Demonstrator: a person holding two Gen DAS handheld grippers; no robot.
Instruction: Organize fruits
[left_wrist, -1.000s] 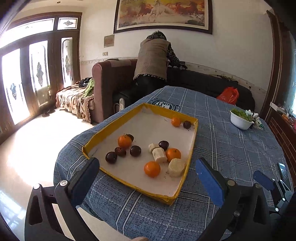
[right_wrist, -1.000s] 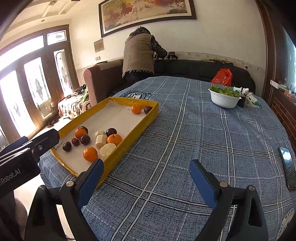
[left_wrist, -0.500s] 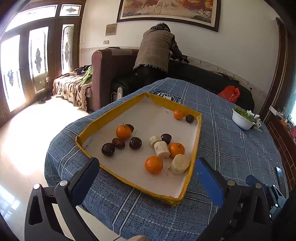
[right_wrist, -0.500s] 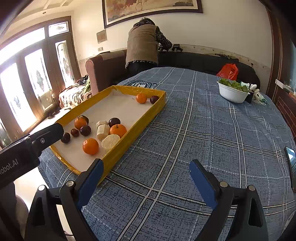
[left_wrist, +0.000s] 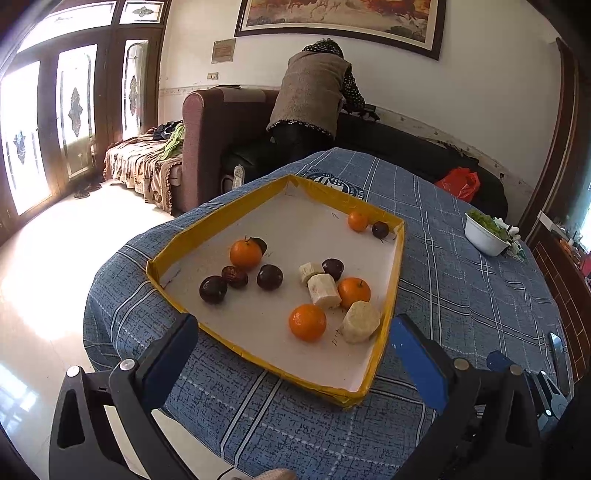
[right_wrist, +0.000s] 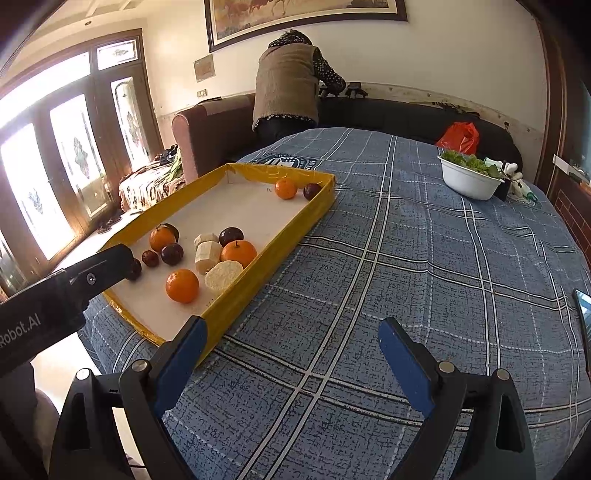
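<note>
Round oranges (left_wrist: 307, 322) lie in yellow-rimmed flat tray (left_wrist: 392, 295).

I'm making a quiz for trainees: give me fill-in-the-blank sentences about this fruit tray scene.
1. The yellow-rimmed tray holds ___ oranges.
2. The white bowl holds leafy ___.
3. Both the left gripper and the right gripper hold ___.
4. The far orange lies beside a dark ___.

Missing words: four; greens; nothing; plum
</note>
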